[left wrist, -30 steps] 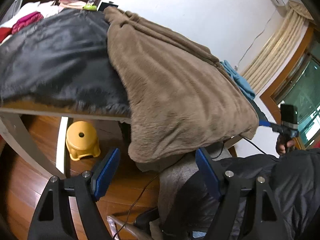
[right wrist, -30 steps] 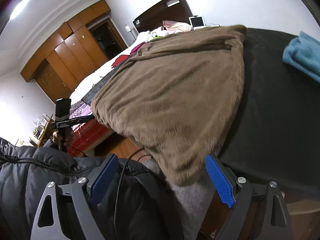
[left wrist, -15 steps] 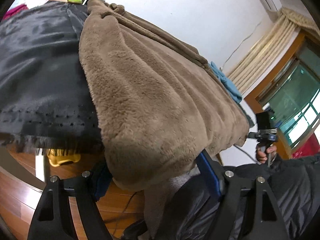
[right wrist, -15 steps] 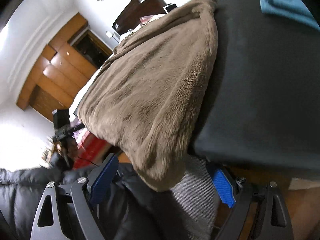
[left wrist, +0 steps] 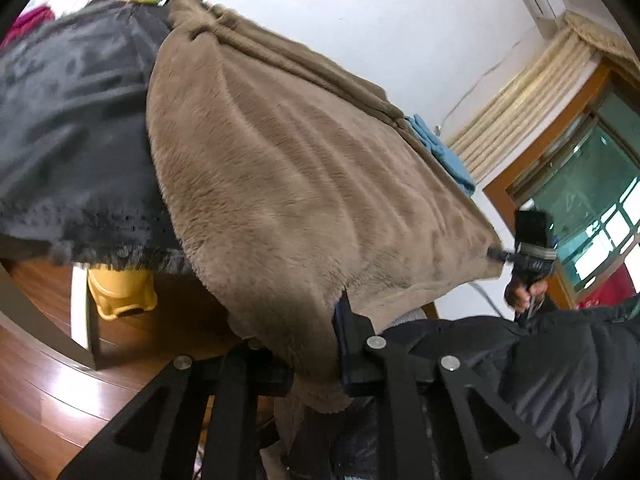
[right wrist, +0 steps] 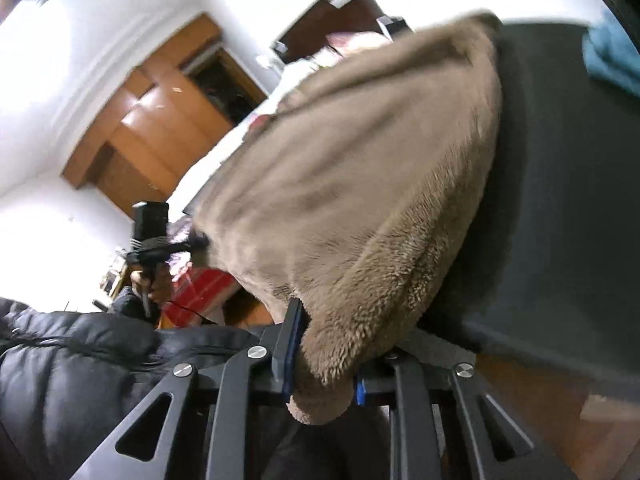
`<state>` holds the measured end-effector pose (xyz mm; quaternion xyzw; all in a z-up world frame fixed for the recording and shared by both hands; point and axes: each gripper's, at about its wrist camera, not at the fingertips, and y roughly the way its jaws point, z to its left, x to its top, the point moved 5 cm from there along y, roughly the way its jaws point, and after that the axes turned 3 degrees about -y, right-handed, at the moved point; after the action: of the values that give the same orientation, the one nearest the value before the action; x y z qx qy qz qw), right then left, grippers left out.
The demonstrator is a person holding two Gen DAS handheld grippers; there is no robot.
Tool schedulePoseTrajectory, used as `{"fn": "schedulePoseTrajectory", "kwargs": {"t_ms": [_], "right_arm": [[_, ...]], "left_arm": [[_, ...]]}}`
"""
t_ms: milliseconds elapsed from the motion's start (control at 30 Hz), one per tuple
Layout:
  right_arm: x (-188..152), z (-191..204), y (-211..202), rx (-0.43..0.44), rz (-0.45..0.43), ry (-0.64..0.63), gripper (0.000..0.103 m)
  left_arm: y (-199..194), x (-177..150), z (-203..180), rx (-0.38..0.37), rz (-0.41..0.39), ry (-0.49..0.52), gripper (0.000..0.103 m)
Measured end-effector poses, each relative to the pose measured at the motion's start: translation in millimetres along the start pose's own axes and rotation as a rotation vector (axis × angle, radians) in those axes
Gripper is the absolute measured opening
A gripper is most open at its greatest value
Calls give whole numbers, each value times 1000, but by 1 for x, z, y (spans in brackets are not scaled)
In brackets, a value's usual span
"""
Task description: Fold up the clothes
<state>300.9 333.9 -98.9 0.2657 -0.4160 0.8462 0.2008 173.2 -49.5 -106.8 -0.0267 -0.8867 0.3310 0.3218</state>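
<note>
One plush brown fleece garment (left wrist: 304,184), near edge overhanging.

White plaster walls (left wrist: 360,20), a glossy wooden floor (left wrist: 52,392), cream pleated curtains (left wrist: 520,96) beside a wood-framed window (left wrist: 592,184), and an orange-brown wooden wardrobe (right wrist: 160,120).

We see a fleece garment (left wrist: 304,184) spread over a table cloth (left wrist: 68,132), its near edge hanging off the table's front. Our left gripper (left wrist: 316,356) is clamped on one near corner and our right gripper (right wrist: 320,364) on the other. A small towel (left wrist: 444,152) lies on the cloth beyond the garment, to its right. A stool (left wrist: 120,292) stands under the table, left of the hanging edge.
</note>
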Motion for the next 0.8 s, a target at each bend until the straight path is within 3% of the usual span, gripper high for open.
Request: {"fn": "schedulePoseTrajectory", "kwargs": {"t_ms": [100,233,500,800], "right_arm": [[15,11,-13,11,-61,-55,23],[34,27,-31,25,-142,-129,23],[82,46,-70,27,-282,-218,23],[150,48,-93,-81,-387,-245,23]], "left_arm": [[-16,5,-23,9,-34,89,16],[-41,23,-43,10,-115,133,16],[-85,75,-45,-58,-295,24,16],[-104,148,-51,-71,-408,30,16]]}}
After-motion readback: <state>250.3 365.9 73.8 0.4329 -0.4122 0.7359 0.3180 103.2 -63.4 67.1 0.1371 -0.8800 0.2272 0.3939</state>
